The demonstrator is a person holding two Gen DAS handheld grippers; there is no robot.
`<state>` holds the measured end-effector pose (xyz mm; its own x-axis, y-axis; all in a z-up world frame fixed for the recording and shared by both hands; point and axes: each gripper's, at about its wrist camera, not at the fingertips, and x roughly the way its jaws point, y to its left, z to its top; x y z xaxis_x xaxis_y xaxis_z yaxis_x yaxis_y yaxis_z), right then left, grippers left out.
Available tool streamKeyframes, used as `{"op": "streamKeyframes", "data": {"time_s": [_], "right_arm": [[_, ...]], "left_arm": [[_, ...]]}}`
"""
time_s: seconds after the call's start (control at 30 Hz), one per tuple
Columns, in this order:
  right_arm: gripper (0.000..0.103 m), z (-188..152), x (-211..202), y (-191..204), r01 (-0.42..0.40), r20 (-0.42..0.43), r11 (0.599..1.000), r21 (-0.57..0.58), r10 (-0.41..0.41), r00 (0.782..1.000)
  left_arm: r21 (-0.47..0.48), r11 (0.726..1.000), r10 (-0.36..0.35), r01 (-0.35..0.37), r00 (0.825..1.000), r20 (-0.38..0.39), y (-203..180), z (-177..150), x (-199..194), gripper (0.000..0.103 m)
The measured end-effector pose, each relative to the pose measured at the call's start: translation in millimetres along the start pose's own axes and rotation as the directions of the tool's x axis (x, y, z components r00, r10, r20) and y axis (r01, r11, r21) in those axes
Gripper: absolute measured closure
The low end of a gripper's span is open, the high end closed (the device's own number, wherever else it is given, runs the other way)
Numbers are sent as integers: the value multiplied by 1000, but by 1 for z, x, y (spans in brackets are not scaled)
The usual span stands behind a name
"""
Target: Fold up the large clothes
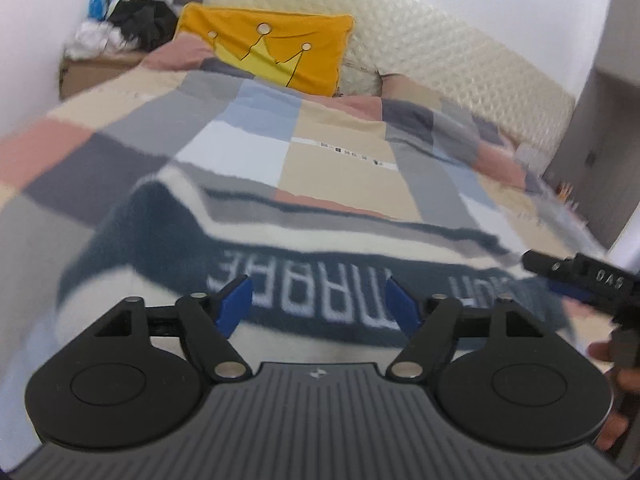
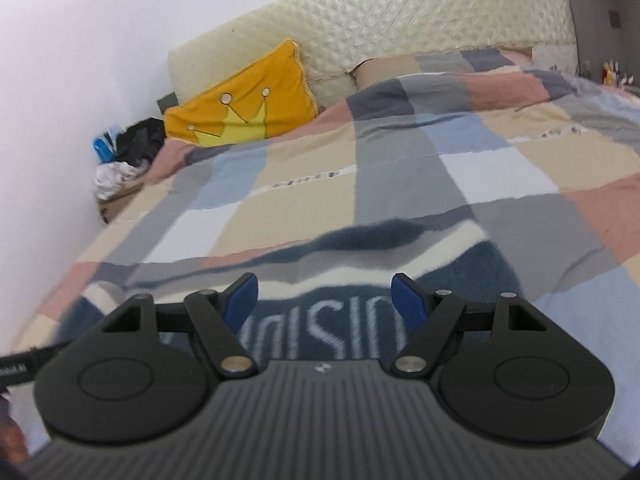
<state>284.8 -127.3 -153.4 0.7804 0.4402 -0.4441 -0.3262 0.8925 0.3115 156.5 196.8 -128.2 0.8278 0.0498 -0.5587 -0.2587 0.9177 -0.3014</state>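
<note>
Jaws on left gripper (image 1: 320, 306) and right gripper (image 2: 324, 304) stood open, empty, above striped sweater (image 1: 288, 276) lying on bed (image 1: 340, 168). Best to pinch matching edges, keep fold square.

I can't read the blurred white lettering on the navy-and-cream striped knitted sweater (image 1: 296, 280); my left gripper's black body hides the sweater's near part.

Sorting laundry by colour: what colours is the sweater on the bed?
The sweater has dark navy and cream stripes with pale lettering, clearest in the left wrist view.
</note>
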Motion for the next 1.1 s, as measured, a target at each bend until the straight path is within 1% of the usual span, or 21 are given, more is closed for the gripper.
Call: {"op": "streamKeyframes", "data": {"time_s": [0.07,0.13,0.17,0.2,0.23,0.27,0.33,0.4,0.47,0.53,0.6,0.63,0.67,0.7,0.77,0.83,0.9,0.97,1.03,1.1], "right_arm": [[28,-1,-5,1,-28,-8,999,31,28,1000],[27,-3,-12,3,-70,-19,995,69,71,997],[21,-6,-15,2,-96,-23,991,94,99,995],[6,-8,-16,1,-127,-30,983,131,132,991],[0,-11,-18,0,-160,-36,971,175,169,985],[0,-14,-18,-1,-190,-44,957,219,204,978],[0,-23,-17,-3,-233,-71,921,311,267,961],[0,-34,-11,-5,-266,-93,873,409,330,940],[0,-47,-4,-6,-281,-110,822,495,380,918],[0,-60,10,-6,-285,-136,762,582,436,890],[0,-74,25,-7,-270,-160,708,652,477,864],[0,-80,31,-7,-257,-172,694,672,485,858],[0,-85,38,-9,-229,-187,686,690,475,860],[0,-89,41,-10,-210,-192,685,697,461,866],[0,-91,46,-13,-191,-186,682,706,439,879],[0,-90,50,-16,-189,-162,665,722,429,889],[0,-87,54,-20,-198,-127,648,736,419,899],[0,-84,54,-28,-187,-91,633,751,380,920],[0,-85,54,-40,-170,-65,591,789,354,933],[0,-87,51,-53,-155,-30,534,831,322,946]], "left_arm": [[-63,998,-17,17,1000,-6,3,-8,-9,21],[-127,991,-39,35,999,-28,7,-14,-13,19],[-172,984,-44,35,998,-47,11,-18,-14,18],[-216,976,-50,36,997,-59,14,-21,-14,18],[-274,961,-61,39,995,-73,19,-25,-13,18],[-326,944,-77,44,993,-89,24,-28,-10,18],[-419,905,-130,70,985,-117,35,-34,-3,18],[-498,864,-162,77,978,-129,45,-40,3,18],[-564,822,-189,82,973,-133,57,-45,10,18],[-632,771,-210,79,968,-135,70,-51,17,18],[-715,695,-236,77,964,-125,86,-57,24,18],[-752,655,-245,77,963,-115,94,-61,26,18],[-779,621,-253,81,962,-102,100,-64,27,18],[-800,595,-256,85,963,-88,105,-66,28,18],[-838,537,-249,91,967,-54,115,-70,29,18],[-864,495,-219,86,975,-28,125,-72,29,19],[-878,472,-177,78,984,-8,135,-71,29,19],[-891,447,-152,82,988,14,143,-70,30,20],[-904,421,-113,78,993,33,152,-70,31,24],[-908,412,-90,81,995,47,158,-68,34,25]]}}
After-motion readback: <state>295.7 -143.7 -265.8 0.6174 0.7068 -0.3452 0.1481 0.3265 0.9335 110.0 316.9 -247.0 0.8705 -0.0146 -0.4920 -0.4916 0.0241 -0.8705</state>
